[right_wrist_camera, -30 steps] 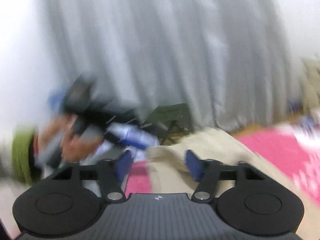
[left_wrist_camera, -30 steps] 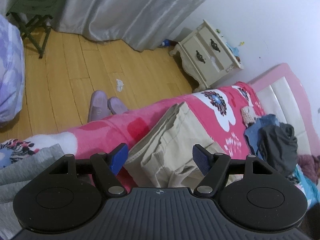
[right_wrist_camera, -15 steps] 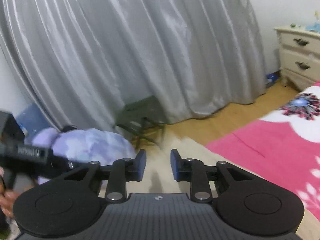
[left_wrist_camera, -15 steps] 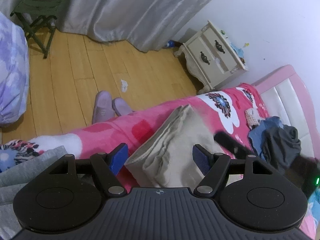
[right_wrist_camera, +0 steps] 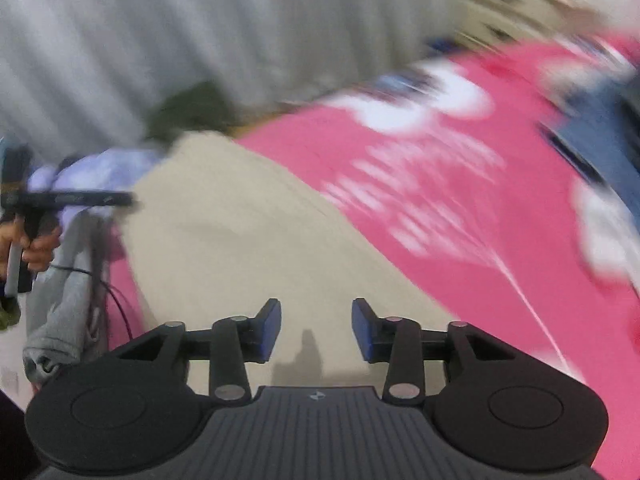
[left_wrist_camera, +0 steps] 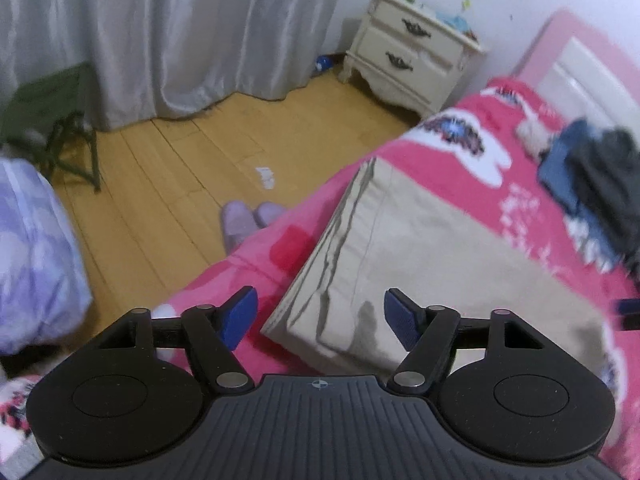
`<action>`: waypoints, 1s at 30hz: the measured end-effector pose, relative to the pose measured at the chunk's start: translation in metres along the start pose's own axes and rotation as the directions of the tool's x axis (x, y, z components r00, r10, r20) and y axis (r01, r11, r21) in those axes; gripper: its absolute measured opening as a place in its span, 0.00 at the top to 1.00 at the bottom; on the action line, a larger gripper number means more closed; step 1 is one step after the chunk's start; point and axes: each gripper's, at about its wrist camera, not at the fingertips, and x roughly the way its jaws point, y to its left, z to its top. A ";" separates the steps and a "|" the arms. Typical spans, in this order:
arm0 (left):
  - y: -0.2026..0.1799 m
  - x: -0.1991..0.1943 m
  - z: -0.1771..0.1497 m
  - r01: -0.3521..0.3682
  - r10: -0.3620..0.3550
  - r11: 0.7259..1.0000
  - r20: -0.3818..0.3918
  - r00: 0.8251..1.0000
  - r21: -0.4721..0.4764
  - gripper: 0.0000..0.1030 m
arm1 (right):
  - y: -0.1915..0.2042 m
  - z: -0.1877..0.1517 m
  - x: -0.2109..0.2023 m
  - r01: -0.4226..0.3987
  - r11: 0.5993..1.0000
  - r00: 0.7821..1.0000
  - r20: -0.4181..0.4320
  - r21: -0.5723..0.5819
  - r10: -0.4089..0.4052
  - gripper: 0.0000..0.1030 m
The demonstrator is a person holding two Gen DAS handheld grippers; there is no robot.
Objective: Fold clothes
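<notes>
The folded beige garment (left_wrist_camera: 420, 264) lies flat on the pink bedspread (left_wrist_camera: 452, 160), its stacked edges facing the floor side of the bed. In the left wrist view it fills the centre and runs from about 11 o'clock down toward 4 o'clock. The left gripper (left_wrist_camera: 320, 320) hovers just above the garment's near corner with its blue pads spread wide and nothing between them. At 2 o'clock a heap of dark blue and grey clothes (left_wrist_camera: 592, 176) sits near the pink headboard (left_wrist_camera: 576, 52), well apart from the beige piece. A cream nightstand (left_wrist_camera: 412, 48) stands at 1 o'clock, a pair of lilac slippers (left_wrist_camera: 248, 220) on the wooden floor at 11 o'clock, and a green stool (left_wrist_camera: 52, 108) at 10 o'clock by the grey curtain (left_wrist_camera: 160, 28).

The right wrist view is smeared, so fine detail is probably unreliable. The right gripper (right_wrist_camera: 316, 330) is released over the beige garment (right_wrist_camera: 248, 240), its pads parted and empty. At 9 o'clock a hand (right_wrist_camera: 38, 244) grips the other tool's handle, beside a grey garment (right_wrist_camera: 68, 304) at the bed's edge.
</notes>
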 end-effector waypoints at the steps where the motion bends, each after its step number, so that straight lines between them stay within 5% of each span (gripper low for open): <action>1: -0.003 0.002 -0.002 -0.019 0.020 0.999 -0.011 1.000 0.026 0.42 | -0.014 -0.013 -0.014 0.014 0.997 1.000 -0.006 0.074 -0.014 0.54; 7: 0.001 0.010 0.001 -0.045 0.046 0.999 -0.066 0.997 0.016 0.36 | -0.076 -0.115 -0.039 0.007 0.889 0.999 0.032 0.458 -0.025 0.38; 11: 0.008 0.016 0.004 -0.052 0.051 0.999 -0.104 0.993 -0.013 0.30 | -0.091 -0.164 -0.001 -0.147 0.784 0.986 0.156 0.604 0.065 0.37; 13: 0.011 0.019 0.005 -0.053 0.050 0.998 -0.119 0.992 -0.028 0.28 | -0.096 -0.170 0.021 -0.189 0.748 0.978 0.192 0.636 0.084 0.34; 16: 0.014 0.023 0.005 -0.059 0.052 0.997 -0.133 0.990 -0.047 0.24 | -0.099 -0.162 0.028 -0.267 0.755 0.957 0.254 0.599 0.137 0.26; 22: 0.010 0.024 -0.002 -0.088 0.080 0.994 -0.121 0.989 -0.063 0.24 | -0.111 -0.145 0.049 -0.388 0.694 0.919 0.314 0.607 0.239 0.32; 25: 0.009 0.024 -0.001 -0.091 0.082 0.993 -0.125 0.989 -0.073 0.24 | -0.104 -0.144 0.055 -0.403 0.704 0.911 0.332 0.586 0.245 0.32; 27: 0.008 0.024 0.000 -0.096 0.086 0.993 -0.126 0.988 -0.073 0.24 | -0.097 -0.143 0.057 -0.404 0.702 0.912 0.322 0.586 0.255 0.48; 29: 0.007 0.025 0.000 -0.100 0.090 0.992 -0.123 0.988 -0.073 0.24 | -0.097 -0.145 0.062 -0.411 0.667 0.911 0.302 0.622 0.280 0.82; 30: 0.007 0.025 -0.001 -0.100 0.091 0.992 -0.120 0.989 -0.075 0.24 | -0.097 -0.146 0.064 -0.418 0.647 0.908 0.300 0.637 0.292 0.84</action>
